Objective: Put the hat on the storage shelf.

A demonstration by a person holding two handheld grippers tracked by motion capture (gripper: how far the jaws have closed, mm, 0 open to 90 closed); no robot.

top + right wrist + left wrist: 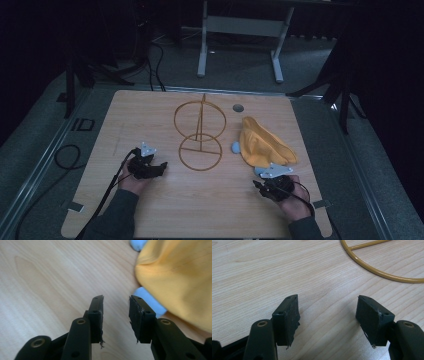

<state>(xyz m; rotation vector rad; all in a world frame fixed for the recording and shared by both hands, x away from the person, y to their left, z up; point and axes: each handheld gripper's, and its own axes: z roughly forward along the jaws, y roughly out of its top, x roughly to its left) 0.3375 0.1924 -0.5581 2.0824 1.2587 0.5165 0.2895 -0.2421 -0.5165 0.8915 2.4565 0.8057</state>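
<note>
A yellow cloth (262, 142) lies bunched at the table's right, with a small light blue thing (235, 147) at its left edge. A gold wire stand (200, 135) with two rings rests mid-table. My left gripper (161, 167) lies left of the stand's lower ring and points at it. In the left gripper view that gripper (328, 307) is wide open over bare wood, with the ring (374, 268) ahead. My right gripper (257, 184) hovers just in front of the cloth. In the right gripper view it (116, 305) is open, empty, with cloth (180, 277) and blue bits (150, 301) ahead right.
The wooden table (150, 120) has a small grey disc (238, 107) near its far edge. Cables (65, 155) trail on the floor at the left. A white desk frame (240, 25) stands beyond the table. Dark stands flank both sides.
</note>
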